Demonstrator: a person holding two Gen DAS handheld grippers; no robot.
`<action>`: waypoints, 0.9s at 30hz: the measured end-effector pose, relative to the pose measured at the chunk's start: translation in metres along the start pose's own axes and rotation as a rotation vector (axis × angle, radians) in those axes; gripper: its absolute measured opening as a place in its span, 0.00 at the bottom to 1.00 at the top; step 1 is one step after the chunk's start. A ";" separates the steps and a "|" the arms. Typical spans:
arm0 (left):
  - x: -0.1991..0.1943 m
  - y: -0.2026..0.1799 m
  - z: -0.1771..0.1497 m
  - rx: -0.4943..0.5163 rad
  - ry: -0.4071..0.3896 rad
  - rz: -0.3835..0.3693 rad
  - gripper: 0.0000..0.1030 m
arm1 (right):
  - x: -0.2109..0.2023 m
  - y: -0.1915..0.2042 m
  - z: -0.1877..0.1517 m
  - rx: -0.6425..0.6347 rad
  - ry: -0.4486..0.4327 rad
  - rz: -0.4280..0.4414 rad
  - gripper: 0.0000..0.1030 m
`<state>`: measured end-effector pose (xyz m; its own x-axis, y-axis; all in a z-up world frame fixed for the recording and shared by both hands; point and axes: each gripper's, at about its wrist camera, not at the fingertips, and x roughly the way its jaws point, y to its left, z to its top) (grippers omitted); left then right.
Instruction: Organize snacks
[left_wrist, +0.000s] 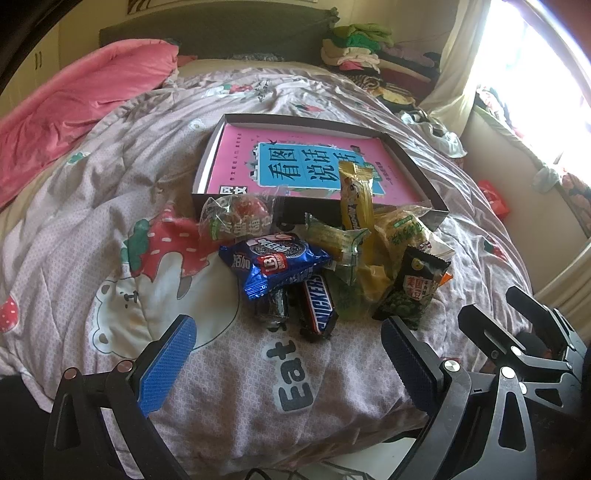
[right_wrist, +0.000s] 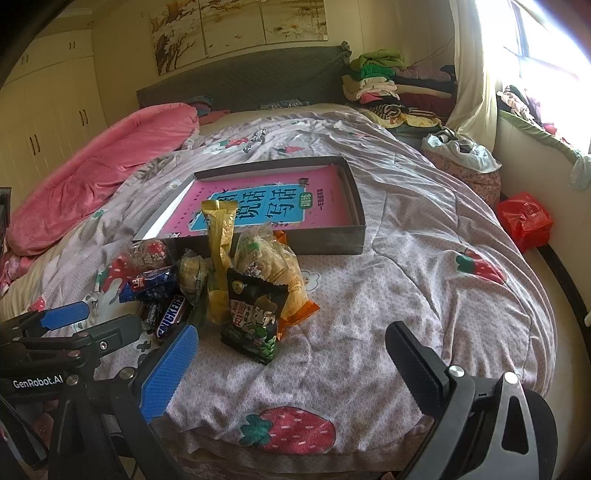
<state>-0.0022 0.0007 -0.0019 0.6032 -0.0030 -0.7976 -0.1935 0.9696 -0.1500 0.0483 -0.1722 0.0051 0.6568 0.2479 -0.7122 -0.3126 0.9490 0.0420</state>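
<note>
So far nothing is sorted. The snacks (left_wrist: 332, 266) lie in one loose heap on the quilt (left_wrist: 110, 177), just in front of the box's (left_wrist: 413, 155) near wall. The box holds only a pink book (left_wrist: 295, 162); no snack sits fully inside. A gold bar (left_wrist: 354, 195) leans over the near wall with its top end above the book. Named pieces in the heap: blue pack (left_wrist: 273, 262), Snickers (left_wrist: 319, 299), black pack (left_wrist: 413, 284), red-fruit pack (left_wrist: 240, 214), several yellow-green packs.

Left gripper (left_wrist: 288, 365): jaws wide apart, nothing between them, hovering short of the heap and angled down at it. Right gripper (right_wrist: 291, 365): likewise wide and empty, with the black pack nearest it, apart from the pads.

Judgement: task at its start; the whole heap is left to move, presumably into the box.

Surface: soft, rumpled quilt with strawberry and bear print, on a bed. Packs may sink or slide on it.

Room: pink duvet (right_wrist: 96, 166) bunched at left, dark headboard (right_wrist: 240, 77), folded clothes (right_wrist: 380, 81) stacked by it, cupboards (right_wrist: 44, 110) left, bright window (right_wrist: 546, 37) right, red bag (right_wrist: 524, 218) on the floor.
</note>
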 end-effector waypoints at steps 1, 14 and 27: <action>0.000 0.000 0.000 -0.001 0.000 0.000 0.97 | 0.001 0.000 0.000 0.001 0.001 0.001 0.99; 0.002 -0.006 0.002 -0.010 0.004 -0.001 0.97 | 0.007 0.003 0.000 -0.006 0.011 0.014 0.99; 0.021 0.015 0.021 -0.062 -0.001 -0.016 0.97 | 0.023 0.009 0.001 -0.024 0.035 0.025 0.99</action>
<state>0.0237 0.0199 -0.0092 0.6074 -0.0186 -0.7942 -0.2309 0.9524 -0.1989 0.0610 -0.1581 -0.0105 0.6246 0.2639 -0.7350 -0.3449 0.9376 0.0436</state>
